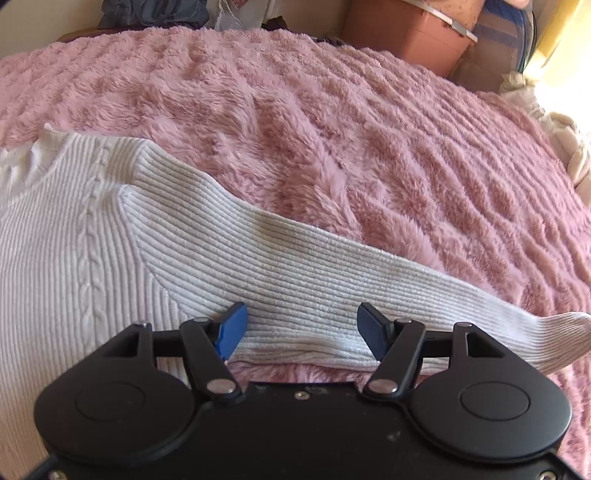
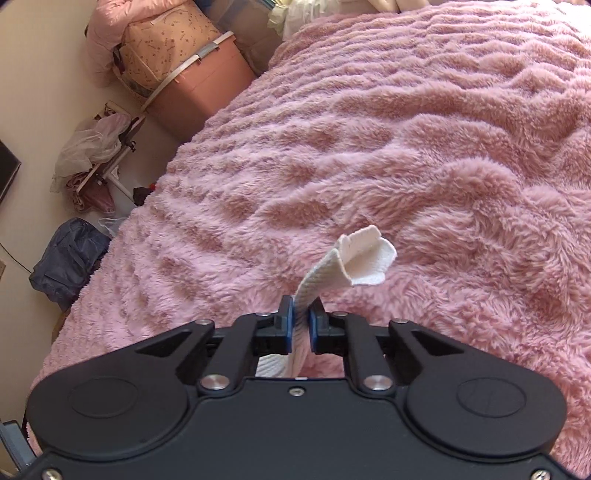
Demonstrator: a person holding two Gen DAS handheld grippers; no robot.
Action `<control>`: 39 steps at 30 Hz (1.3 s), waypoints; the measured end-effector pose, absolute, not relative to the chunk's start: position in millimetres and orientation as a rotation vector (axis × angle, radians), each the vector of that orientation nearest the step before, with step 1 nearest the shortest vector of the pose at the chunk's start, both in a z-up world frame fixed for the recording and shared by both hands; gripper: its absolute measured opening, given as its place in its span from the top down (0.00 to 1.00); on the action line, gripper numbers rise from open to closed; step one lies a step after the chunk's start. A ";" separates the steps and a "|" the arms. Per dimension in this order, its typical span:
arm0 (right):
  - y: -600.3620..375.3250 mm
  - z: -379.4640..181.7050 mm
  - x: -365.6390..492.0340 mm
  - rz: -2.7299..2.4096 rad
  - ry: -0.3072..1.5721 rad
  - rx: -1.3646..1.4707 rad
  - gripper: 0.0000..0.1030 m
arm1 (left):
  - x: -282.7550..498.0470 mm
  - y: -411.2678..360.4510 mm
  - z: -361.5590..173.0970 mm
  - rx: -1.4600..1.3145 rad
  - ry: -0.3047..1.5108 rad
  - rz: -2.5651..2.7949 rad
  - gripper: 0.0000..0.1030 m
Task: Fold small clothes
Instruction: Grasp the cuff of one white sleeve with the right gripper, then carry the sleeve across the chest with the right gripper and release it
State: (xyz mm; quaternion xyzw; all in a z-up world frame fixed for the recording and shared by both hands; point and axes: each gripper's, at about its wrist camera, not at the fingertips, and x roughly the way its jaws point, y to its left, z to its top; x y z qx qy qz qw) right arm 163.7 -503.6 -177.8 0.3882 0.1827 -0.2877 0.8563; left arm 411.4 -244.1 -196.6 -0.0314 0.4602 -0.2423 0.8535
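Observation:
A white ribbed sweater [image 1: 74, 258] lies flat on a fluffy pink blanket [image 1: 369, 140], collar at the far left. Its sleeve [image 1: 303, 266] stretches to the right. In the left wrist view my left gripper [image 1: 301, 328] hangs open just above the sleeve's near edge, blue pads wide apart with nothing between them. In the right wrist view my right gripper [image 2: 302, 321] is shut on the sleeve's cuff end. The cuff [image 2: 358, 258] sticks up past the pads, lifted off the blanket [image 2: 406, 147].
Beyond the bed's far edge stand a pink storage box [image 2: 199, 85] with a patterned bag on top, a dark blue bag [image 2: 70, 258] on the floor, and a small rack with loose plastic [image 2: 92, 147]. The same box [image 1: 410, 33] shows at top right in the left view.

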 end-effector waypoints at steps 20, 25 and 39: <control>-215.4 -89.5 295.9 0.124 0.330 0.658 0.90 | 254.1 88.2 -140.9 -0.264 0.865 -0.062 0.32; -121.9 -113.9 324.9 0.303 0.436 0.597 0.90 | 224.3 142.5 -147.7 -0.332 0.836 0.012 0.32; 3.2 -224.2 355.2 0.483 0.703 0.434 0.77 | 171.4 198.7 -165.8 -0.415 0.870 0.159 0.32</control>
